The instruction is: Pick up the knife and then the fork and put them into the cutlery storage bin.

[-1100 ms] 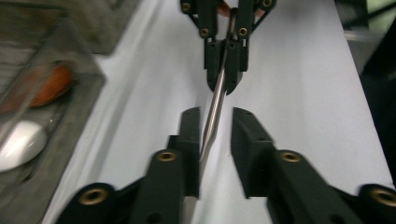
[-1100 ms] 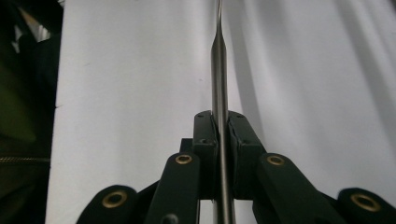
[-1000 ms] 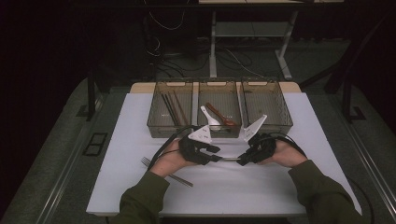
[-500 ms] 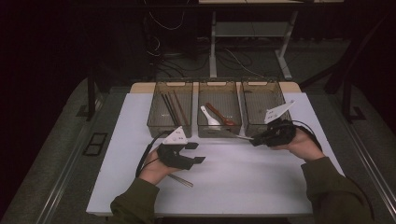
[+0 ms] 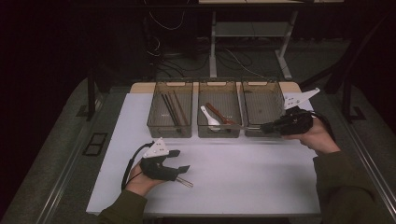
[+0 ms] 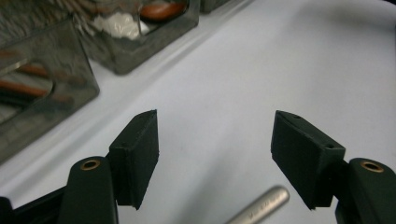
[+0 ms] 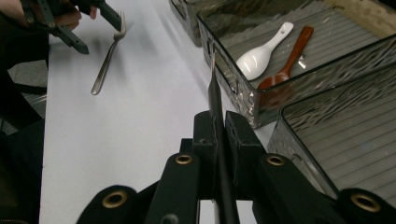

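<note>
Right gripper (image 7: 218, 122) clamps a knife (image 7: 214, 93) beside the spoon bin (image 7: 243, 88); left gripper (image 6: 215, 154), just widening, straddles a fork (image 7: 108, 53)

Dim room, bright white table (image 5: 243, 172) lit seemingly from above; near bins (image 6: 42, 93) blur softly.

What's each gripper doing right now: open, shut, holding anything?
Left gripper: jaws have just been opening, nothing gripped; a fork lies on the table under it.
Right gripper: shut on a thin metal utensil, by the bins.
</note>
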{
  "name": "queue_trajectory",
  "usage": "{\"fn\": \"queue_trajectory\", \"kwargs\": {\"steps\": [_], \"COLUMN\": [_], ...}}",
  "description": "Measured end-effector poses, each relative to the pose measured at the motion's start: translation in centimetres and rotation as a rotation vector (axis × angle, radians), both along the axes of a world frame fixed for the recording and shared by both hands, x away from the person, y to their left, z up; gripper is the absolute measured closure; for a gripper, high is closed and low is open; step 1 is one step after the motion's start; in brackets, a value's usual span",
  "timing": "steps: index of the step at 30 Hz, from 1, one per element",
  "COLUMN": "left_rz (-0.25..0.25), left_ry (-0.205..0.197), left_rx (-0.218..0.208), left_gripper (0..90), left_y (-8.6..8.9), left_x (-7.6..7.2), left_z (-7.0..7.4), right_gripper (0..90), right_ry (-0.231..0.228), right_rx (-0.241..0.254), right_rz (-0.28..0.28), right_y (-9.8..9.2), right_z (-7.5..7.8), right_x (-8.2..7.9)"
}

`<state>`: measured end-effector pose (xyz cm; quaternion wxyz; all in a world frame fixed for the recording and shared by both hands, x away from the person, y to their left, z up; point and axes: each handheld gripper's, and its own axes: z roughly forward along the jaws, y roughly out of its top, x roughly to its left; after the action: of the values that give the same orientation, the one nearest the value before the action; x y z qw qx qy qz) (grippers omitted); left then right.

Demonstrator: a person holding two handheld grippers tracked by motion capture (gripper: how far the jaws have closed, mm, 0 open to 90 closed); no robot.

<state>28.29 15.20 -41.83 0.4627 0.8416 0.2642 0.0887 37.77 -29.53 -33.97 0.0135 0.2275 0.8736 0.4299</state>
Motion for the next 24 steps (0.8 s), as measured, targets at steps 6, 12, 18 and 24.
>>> {"fn": "queue_trajectory", "kwargs": {"steps": [6,12,18,24], "left_rz": [0.008,0.034,0.06,0.068], "left_ry": [0.008,0.001,-0.003,0.001], "left_rx": [0.011,0.011,0.014,0.024], "left_gripper": [28.9,25.3,20.2,16.7], "left_y": [0.5,0.9,1.1,1.2], "left_x": [-0.3,-0.2,-0.1,0.1], "left_z": [-0.4,-0.4,-0.5,-0.9], "right_gripper": [83.5,83.5,83.4,83.4], "right_ry": [-0.023,-0.071,-0.096,-0.1], "right_rx": [0.05,0.084,0.054,0.016], "right_rz": [-0.002,-0.09,-0.244,-0.435], "right_y": [-0.9,-3.3,-5.9,-8.2], "right_z": [1.2,3.0,3.4,2.2], "right_x": [-0.1,0.5,2.4,3.9]}}
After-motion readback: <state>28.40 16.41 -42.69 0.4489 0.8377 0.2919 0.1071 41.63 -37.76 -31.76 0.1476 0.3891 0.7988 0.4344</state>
